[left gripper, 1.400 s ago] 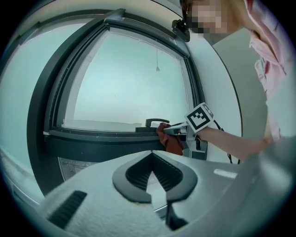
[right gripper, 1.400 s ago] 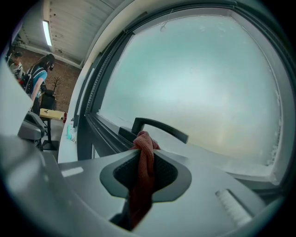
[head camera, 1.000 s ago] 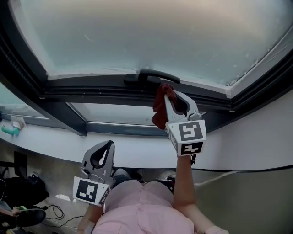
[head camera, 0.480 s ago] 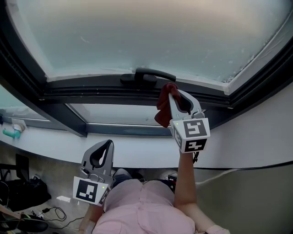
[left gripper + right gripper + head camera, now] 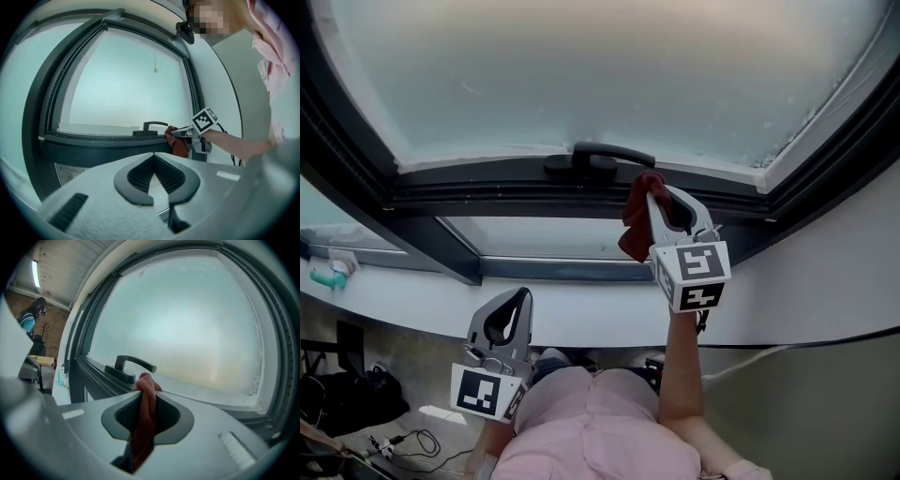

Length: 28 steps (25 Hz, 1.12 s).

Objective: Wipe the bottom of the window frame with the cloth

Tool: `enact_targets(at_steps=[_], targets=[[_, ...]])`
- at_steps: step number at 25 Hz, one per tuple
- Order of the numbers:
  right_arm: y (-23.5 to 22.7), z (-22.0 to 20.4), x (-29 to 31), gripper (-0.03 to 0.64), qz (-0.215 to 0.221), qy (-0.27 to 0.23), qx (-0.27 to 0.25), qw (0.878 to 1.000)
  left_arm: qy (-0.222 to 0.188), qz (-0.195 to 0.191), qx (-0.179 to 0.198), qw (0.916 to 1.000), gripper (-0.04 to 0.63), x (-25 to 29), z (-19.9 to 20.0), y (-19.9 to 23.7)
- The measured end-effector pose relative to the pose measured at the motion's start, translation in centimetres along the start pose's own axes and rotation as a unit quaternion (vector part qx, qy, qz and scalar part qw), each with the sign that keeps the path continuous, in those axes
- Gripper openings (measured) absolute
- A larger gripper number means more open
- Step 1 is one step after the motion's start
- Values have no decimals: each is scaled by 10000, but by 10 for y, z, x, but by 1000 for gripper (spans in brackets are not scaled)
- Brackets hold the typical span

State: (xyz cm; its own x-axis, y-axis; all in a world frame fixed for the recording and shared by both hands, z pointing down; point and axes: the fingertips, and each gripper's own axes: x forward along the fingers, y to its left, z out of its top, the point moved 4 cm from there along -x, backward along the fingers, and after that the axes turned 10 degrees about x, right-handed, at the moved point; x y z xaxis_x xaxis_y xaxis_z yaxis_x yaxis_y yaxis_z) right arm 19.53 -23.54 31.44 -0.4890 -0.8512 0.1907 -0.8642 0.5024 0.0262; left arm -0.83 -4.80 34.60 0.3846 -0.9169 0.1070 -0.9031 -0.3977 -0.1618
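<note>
currently: right tool [image 5: 147, 394] pinches bunched dark-red cloth [image 5: 140, 432] near black lever handle [image 5: 134, 364]; left tool [image 5: 153, 160] pressed together, empty. risk: cloth snagging handle.

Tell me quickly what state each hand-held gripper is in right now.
Left hand-held gripper: closed, holding nothing.
Right hand-held gripper: closed on the dark red woven cloth.

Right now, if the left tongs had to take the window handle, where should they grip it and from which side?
I'd grip the handle on its straight bar, clear of the cloth. The bar lies level and stands off the frame, so come straight in from the room, one jaw above, one below.
</note>
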Motion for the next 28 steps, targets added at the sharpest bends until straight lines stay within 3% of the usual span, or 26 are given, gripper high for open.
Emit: enact_targets(at_steps=[28], targets=[[-60,-9,-26,60,-742,-17,319,9967,-67,-16,44,10000,-2,-1,2,1]])
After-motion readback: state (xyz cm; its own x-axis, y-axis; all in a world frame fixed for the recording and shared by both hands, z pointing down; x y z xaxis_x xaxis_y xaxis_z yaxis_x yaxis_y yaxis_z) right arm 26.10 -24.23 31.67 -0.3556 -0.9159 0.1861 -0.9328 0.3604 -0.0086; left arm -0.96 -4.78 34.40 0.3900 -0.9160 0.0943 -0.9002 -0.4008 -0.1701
